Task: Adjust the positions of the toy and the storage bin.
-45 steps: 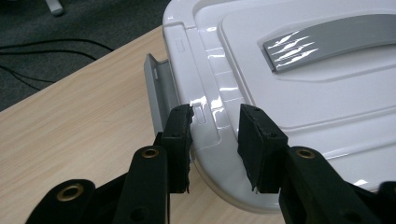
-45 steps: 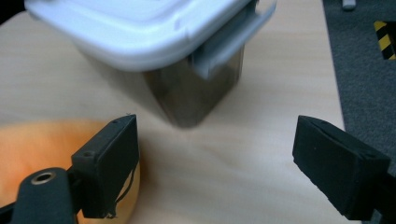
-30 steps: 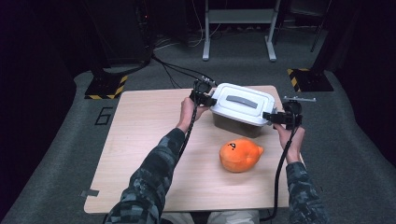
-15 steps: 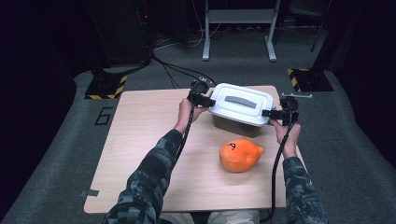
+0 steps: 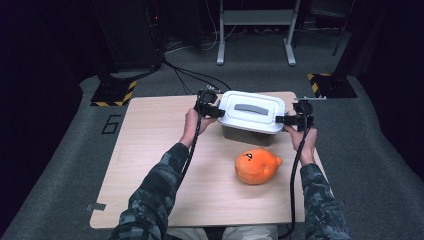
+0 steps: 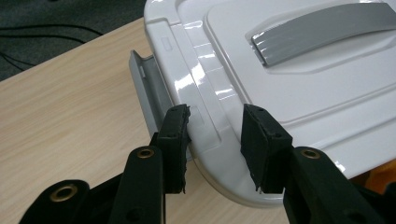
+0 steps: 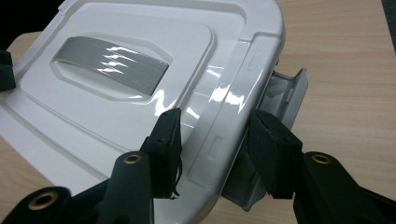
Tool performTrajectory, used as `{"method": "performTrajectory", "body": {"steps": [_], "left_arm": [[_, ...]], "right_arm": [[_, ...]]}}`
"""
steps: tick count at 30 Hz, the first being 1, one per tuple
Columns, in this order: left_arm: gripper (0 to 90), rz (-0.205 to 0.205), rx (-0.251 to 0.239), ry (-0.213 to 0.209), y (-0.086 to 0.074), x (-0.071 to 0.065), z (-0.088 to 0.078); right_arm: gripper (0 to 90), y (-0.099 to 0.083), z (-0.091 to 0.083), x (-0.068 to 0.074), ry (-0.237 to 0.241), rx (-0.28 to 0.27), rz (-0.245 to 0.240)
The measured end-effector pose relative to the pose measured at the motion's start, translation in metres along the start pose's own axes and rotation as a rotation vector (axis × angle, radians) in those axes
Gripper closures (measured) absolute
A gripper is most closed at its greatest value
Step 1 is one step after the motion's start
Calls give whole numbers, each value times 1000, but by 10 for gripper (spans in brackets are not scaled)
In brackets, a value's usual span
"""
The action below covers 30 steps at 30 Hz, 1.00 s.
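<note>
A white lid (image 5: 250, 112) with a grey handle (image 5: 251, 108) hangs just above a grey box (image 5: 245, 136) at the back of the wooden table (image 5: 150, 150). My left gripper (image 5: 216, 111) is shut on the lid's left end and my right gripper (image 5: 280, 119) on its right end. In the left gripper view the lid's rim (image 6: 210, 126) runs between the jaws of the gripper (image 6: 215, 135), beside a grey latch flap (image 6: 144, 84) that hangs open. The right gripper view has the lid (image 7: 116, 93) tilted, its rim between that gripper's (image 7: 215, 140) jaws, with another open latch flap (image 7: 285, 93).
An orange plush toy (image 5: 257, 165) lies on the table in front of the box, between my forearms. Bare tabletop stretches to the left. Beyond the table are dark floor, cables (image 5: 195, 77) and metal stand legs (image 5: 255, 30).
The lid, held at both ends, has drifted slightly to the left over the box. Both hands moved with it.
</note>
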<state>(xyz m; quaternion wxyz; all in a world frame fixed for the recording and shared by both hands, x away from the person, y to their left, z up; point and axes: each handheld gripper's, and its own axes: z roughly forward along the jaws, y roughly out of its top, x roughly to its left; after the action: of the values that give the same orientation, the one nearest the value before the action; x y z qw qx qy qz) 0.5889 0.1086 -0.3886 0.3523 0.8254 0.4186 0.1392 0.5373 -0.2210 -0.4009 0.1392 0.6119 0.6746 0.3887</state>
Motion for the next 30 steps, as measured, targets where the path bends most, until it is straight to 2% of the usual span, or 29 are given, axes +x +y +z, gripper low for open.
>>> {"method": "performTrajectory", "body": {"steps": [8, 13, 15, 22, 25, 30], "left_arm": [[585, -5, 19, -6, -11, 7, -13], [572, -22, 28, -18, -22, 13, -25], [569, -21, 32, -20, -25, 15, -29], [567, -13, 37, -17, -38, 18, -44], [567, -16, 31, -19, -42, 18, -48], [568, -22, 14, -24, -56, 20, -61]], "right_arm": [[565, 7, 8, 15, 9, 31, -59], [569, 9, 13, 24, 23, 38, -98], [570, 10, 14, 28, 24, 56, -98], [573, 12, 20, 41, 36, 62, -170], [573, 12, 22, 45, 39, 68, -174], [575, 13, 26, 55, 54, 78, -210]]}}
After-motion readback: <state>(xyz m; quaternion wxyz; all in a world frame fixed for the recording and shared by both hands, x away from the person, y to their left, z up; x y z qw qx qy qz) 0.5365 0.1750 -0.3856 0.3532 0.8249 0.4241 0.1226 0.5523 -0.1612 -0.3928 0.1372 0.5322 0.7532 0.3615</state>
